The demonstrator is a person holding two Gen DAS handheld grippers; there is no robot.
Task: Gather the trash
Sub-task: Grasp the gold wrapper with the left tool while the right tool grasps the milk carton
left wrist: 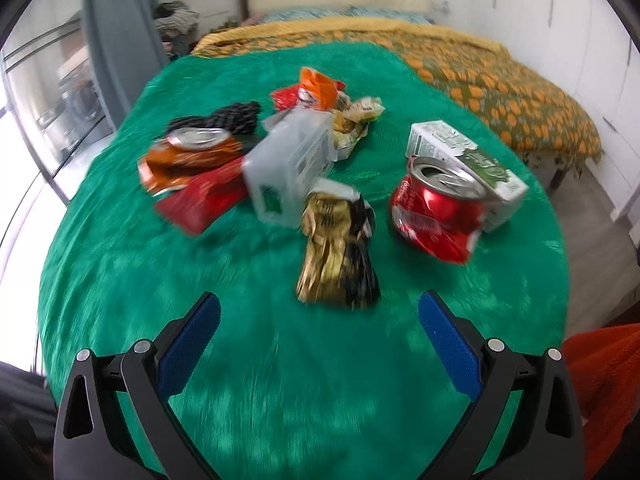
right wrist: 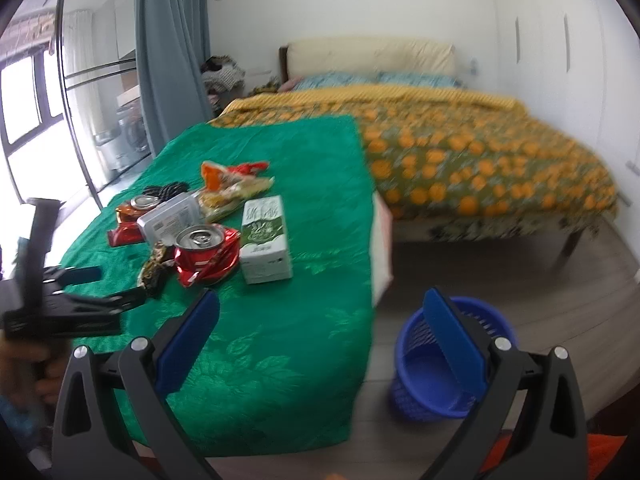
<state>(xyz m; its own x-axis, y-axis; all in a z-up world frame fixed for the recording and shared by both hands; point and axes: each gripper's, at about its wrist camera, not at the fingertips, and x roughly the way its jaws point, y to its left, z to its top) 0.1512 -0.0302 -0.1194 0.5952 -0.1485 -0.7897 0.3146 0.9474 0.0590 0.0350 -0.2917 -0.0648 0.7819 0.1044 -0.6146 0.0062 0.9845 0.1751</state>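
- On the green-covered surface, trash is heaped; the gold wrapper lies nearest the left gripper, jaws wide, empty.
- Right gripper jaws gape, empty, above the blue basket.
- The wrapper should be straddled squarely before closing.

Both grippers, left and right, have black arms, silver screws, seemingly dimpled blue pads.

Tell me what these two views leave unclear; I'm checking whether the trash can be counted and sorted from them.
- Printing on the grey box: left wrist view, motion blur.
- Red packet: partly under the orange can.
- Blue basket contents: right wrist view, the right gripper's finger covers part.
- Wrappers at the back: too small, overlapping.
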